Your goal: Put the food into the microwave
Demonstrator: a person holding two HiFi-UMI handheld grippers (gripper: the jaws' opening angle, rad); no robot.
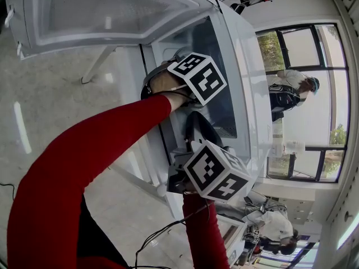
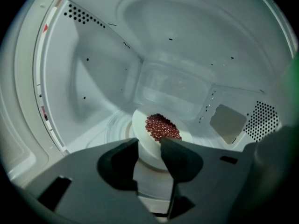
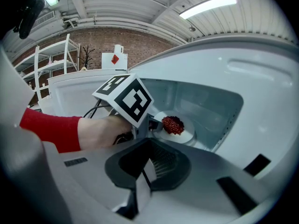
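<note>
A white bowl (image 2: 150,155) of small red food (image 2: 161,127) stands on the glass turntable (image 2: 111,128) inside the white microwave (image 1: 247,94). My left gripper (image 2: 148,146) reaches into the cavity. Its jaws straddle the bowl's near rim, the right one over the food, the left one outside the wall; they look open, not pressing. In the right gripper view the bowl (image 3: 188,134) and food (image 3: 173,124) show past the left gripper's marker cube (image 3: 124,99). My right gripper (image 3: 142,171) hangs outside the opening, shut and empty.
The microwave door (image 1: 106,10) stands swung wide open at the upper left. Both marker cubes (image 1: 199,77) (image 1: 216,172) sit close together at the opening. The cavity walls (image 2: 93,92) close in around the bowl. People (image 1: 291,91) stand beyond the windows.
</note>
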